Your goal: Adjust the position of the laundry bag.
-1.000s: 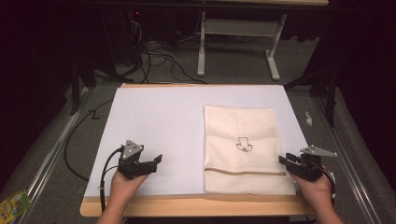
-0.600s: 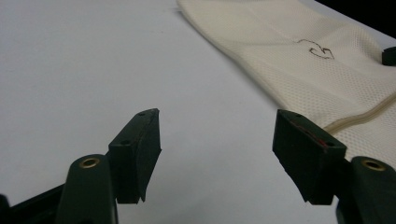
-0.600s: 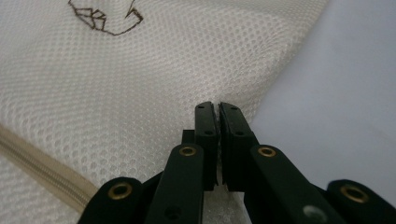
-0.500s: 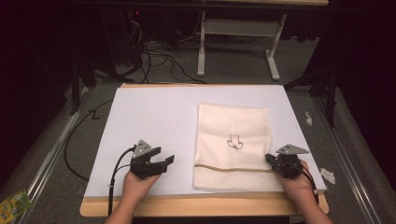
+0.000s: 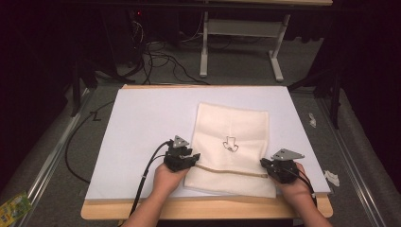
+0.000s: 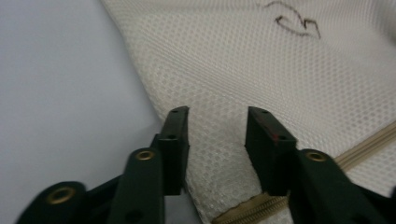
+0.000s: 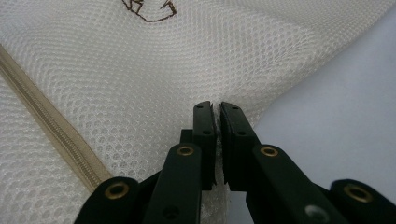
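Since the earlier frame, the left gripper (image 5: 191, 156) had reached the mesh bag (image 5: 231, 149) at lower centre, jaws spread; the right gripper (image 5: 265, 163) pinched the bag's edge.

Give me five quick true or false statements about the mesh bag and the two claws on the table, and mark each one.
1. The right claw is shut on the edge of the mesh bag. True.
2. The left claw is clamped tight on the bag. False: its jaws stand apart, with the mesh lying between them.
3. The bag's zipper runs across the end nearest the person. True.
4. The bag lies on bare wood. False: it lies on a white sheet that covers the table.
5. A small dark arrow-like mark sits near the middle of the bag. True.
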